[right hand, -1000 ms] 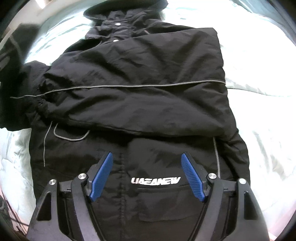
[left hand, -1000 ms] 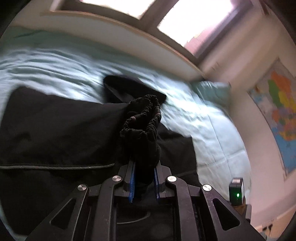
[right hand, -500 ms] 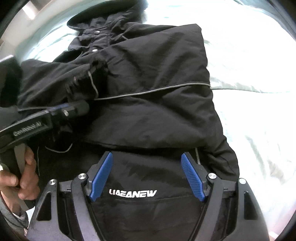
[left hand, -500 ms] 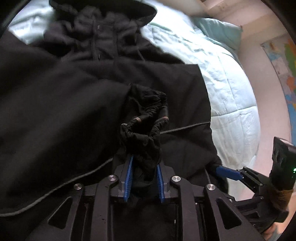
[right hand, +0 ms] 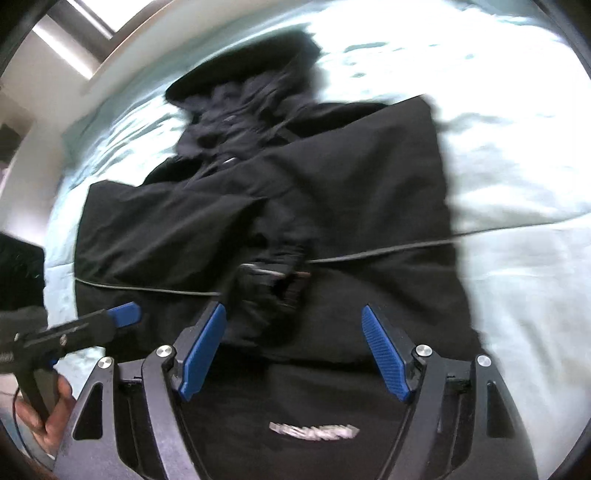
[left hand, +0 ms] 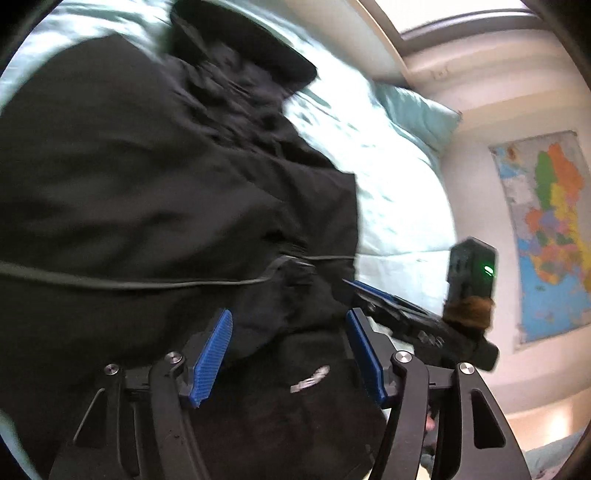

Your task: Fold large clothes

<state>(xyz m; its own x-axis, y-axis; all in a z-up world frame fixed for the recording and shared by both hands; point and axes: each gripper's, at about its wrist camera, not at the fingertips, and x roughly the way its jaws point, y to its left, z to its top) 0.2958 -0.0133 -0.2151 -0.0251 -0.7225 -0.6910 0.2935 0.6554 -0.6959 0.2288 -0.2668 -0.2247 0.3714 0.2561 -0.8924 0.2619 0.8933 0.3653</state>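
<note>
A black hooded jacket (right hand: 351, 177) lies front up on the bed, hood (right hand: 251, 70) at the far end. Both sleeves are folded across the chest, and a gathered cuff (right hand: 284, 258) rests at the middle. My left gripper (left hand: 288, 332) hovers over the lower front. Its jaws are opening, with cloth below the blue pads and nothing pressed between them. My right gripper (right hand: 295, 332) stands open above the hem, near the white logo (right hand: 314, 432). In the right wrist view, a blue finger (right hand: 123, 314) of the left gripper shows at the jacket's left edge, held by a hand (right hand: 44, 417).
A pale teal bed cover (right hand: 517, 155) surrounds the jacket. A teal pillow (left hand: 417, 114) lies at the far corner of the bed. A coloured map (left hand: 546, 236) hangs on the wall to the right. A window (left hand: 461, 14) runs behind the bed.
The left gripper let go of the sleeve cuff and its jaws spread apart. The cuff now lies on the jacket's chest. The left gripper has dropped and pulled back; the right gripper slid sideways.
</note>
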